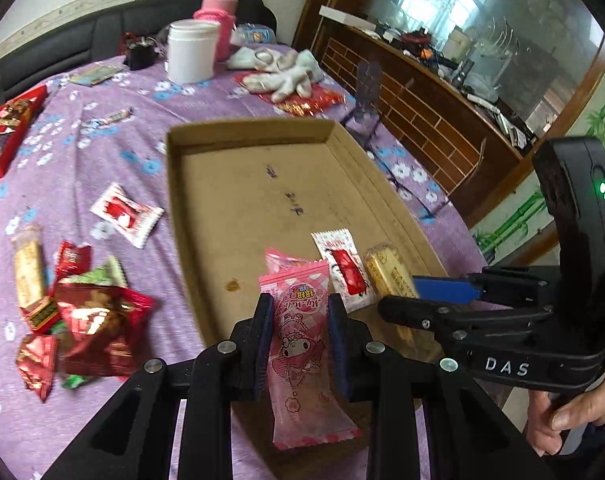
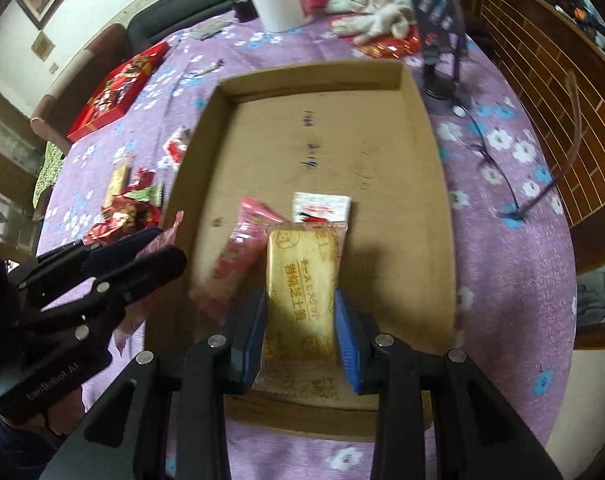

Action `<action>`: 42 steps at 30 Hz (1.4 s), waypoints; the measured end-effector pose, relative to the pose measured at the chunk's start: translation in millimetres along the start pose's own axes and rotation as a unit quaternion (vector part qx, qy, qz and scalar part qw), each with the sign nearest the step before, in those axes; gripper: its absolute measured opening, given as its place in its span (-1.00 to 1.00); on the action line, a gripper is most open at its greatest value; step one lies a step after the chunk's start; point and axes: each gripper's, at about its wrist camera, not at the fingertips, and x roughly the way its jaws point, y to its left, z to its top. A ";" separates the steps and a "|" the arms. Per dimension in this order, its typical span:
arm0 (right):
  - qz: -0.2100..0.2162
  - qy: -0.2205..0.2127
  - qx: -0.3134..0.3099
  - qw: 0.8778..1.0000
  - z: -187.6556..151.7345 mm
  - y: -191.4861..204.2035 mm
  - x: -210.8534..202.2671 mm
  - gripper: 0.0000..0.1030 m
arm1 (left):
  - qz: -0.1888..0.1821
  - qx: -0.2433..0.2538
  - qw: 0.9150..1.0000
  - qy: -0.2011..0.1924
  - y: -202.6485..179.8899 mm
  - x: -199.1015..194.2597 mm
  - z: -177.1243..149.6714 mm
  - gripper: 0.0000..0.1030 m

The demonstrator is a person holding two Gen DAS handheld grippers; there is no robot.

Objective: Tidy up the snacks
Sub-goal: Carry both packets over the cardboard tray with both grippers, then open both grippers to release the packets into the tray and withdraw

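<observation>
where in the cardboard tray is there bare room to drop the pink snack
The far half of the brown cardboard tray is bare, from the handwritten marks to its back wall. The near end is crowded: the right gripper holds a yellow biscuit pack beside a white-and-red sachet and a pink wrapper.

Matt brown cardboard tray, glossy pink plastic wrapper, shiny clear film over the yellow biscuit pack, crinkled red foil packets, soft purple floral tablecloth looked woven, smooth white plastic jar.
</observation>
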 end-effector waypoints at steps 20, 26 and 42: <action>-0.013 0.016 0.006 1.000 0.7 -12.3 12.5 -0.35 | -0.009 0.021 0.999 0.038 -19.2 28.0 -8.9 -0.41; -0.021 0.005 0.015 1.000 1.2 -10.7 5.5 -0.32 | -0.021 0.016 0.999 0.036 -15.1 20.3 -9.5 -0.39; -0.011 -0.020 0.023 0.999 9.6 30.5 -5.6 -0.30 | -0.023 0.000 1.000 -0.009 19.4 -36.1 -17.3 -0.38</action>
